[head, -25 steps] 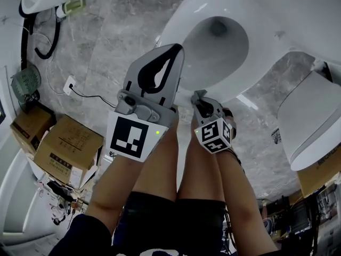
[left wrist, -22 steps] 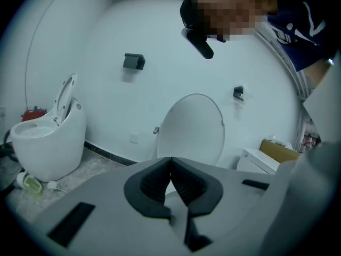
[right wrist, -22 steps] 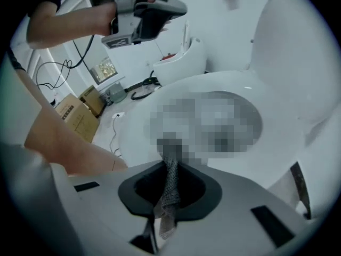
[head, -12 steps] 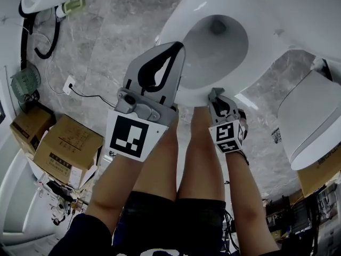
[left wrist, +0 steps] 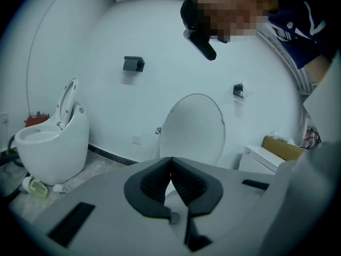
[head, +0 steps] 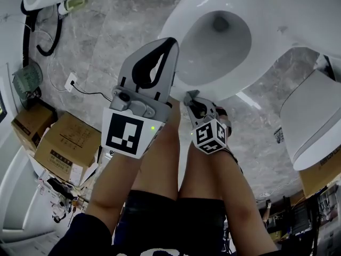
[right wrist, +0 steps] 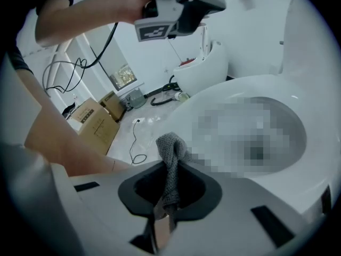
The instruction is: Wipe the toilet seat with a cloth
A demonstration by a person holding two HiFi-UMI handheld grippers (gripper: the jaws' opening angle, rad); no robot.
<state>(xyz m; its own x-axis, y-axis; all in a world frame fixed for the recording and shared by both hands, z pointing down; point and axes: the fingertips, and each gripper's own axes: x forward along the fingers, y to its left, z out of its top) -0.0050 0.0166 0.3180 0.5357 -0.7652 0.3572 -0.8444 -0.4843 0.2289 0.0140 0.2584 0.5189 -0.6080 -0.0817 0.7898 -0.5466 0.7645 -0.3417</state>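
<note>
1. Head view: the left gripper (head: 169, 42) is held high over the near-left edge of the toilet seat (head: 266, 47), jaws together. The right gripper (head: 193, 97) sits lower, just near of the front rim and above the person's legs; contact with the porcelain cannot be confirmed from here. Cardboard boxes (head: 66, 143) lie on the floor at left.
2. Left gripper view: the jaws are closed on each other with nothing between them; beyond them the raised lid (left wrist: 193, 129) stands upright at the far wall. This gripper appears to take no part in the wipe.
3. Right gripper view: the jaws are clamped on the grey cloth (right wrist: 171, 153); a short tuft projects past the tips toward the near rim and looks just apart from it.
4. Step in hand, as judged: bring the cloth onto the front rim.
   - Lower until the tuft, not the jaw tips, bears on the seat.
   - Hold the clamp firm and follow the rim's curve in one continuous arc.
   - Keep the left gripper clear of the path.
</note>
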